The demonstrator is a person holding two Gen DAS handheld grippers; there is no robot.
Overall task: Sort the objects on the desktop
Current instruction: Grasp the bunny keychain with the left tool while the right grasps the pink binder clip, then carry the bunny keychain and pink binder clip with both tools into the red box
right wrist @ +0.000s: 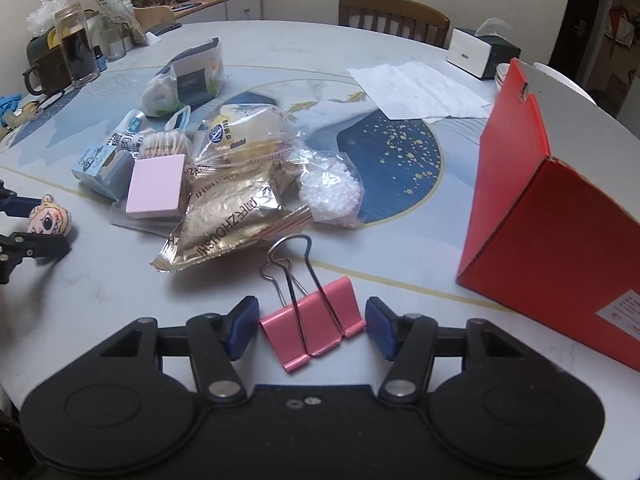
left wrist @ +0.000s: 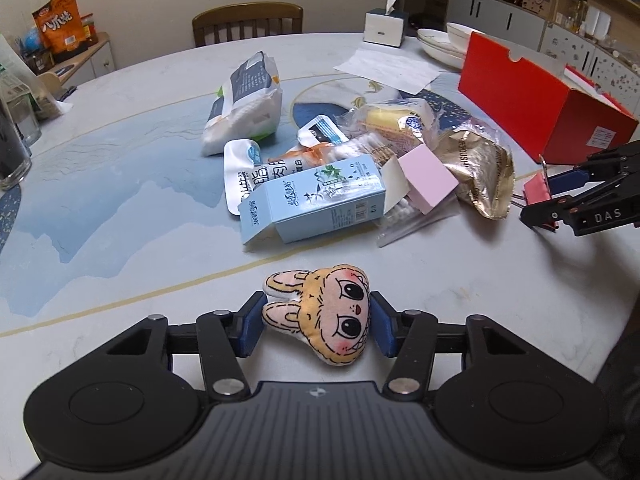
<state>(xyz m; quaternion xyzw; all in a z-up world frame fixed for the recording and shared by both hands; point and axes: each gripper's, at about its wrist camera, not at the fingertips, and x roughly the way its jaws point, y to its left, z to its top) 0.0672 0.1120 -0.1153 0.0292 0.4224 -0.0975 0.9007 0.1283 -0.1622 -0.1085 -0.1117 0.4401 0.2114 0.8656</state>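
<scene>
On the desk [left wrist: 120, 184], the soft, light plush head [left wrist: 320, 316] sits pinched at its sides in the half-closed left tool [left wrist: 316, 324], while the stiff, slippery pink binder clip [right wrist: 316, 324] lies between the right tool [right wrist: 312, 326] pads, not yet squeezed.

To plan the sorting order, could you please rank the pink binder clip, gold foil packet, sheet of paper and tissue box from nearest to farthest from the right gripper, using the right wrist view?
1. Pink binder clip: between the right gripper's fingers.
2. Gold foil packet: just beyond, slightly left.
3. Sheet of paper: farther back, right of centre.
4. Tissue box: at the far edge, right.
</scene>
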